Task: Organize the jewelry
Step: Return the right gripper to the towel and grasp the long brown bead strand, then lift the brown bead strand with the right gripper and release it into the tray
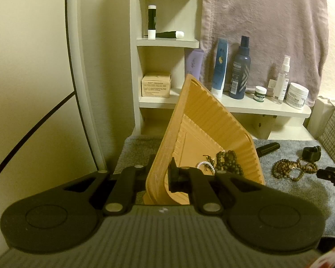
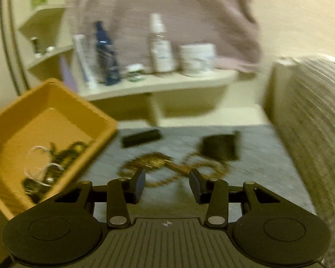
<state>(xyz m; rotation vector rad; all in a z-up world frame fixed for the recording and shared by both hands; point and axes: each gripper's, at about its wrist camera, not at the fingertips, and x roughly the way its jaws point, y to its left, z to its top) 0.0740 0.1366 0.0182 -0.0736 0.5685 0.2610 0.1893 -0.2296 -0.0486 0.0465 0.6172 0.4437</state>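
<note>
My left gripper (image 1: pixel 160 175) is shut on the near wall of an orange tray (image 1: pixel 203 120) and holds it tilted up. Dark bead bracelets (image 1: pixel 229 159) and a white bead bracelet (image 1: pixel 205 164) lie in its low corner. The tray also shows in the blurred right wrist view (image 2: pixel 55 98), at the left. A brown bead necklace (image 1: pixel 292 167) lies on the grey mat (image 1: pixel 301 192) to the right of the tray. My right gripper (image 2: pixel 166 184) is open just above this necklace (image 2: pixel 158 165). Its tip shows in the left wrist view (image 1: pixel 332 175).
A black tube (image 2: pixel 141 138) and a black ring-shaped piece (image 2: pixel 221 146) lie on the mat behind the necklace. A white shelf (image 1: pixel 268 108) with bottles and jars stands behind. A striped cushion (image 2: pixel 312 134) is at the right.
</note>
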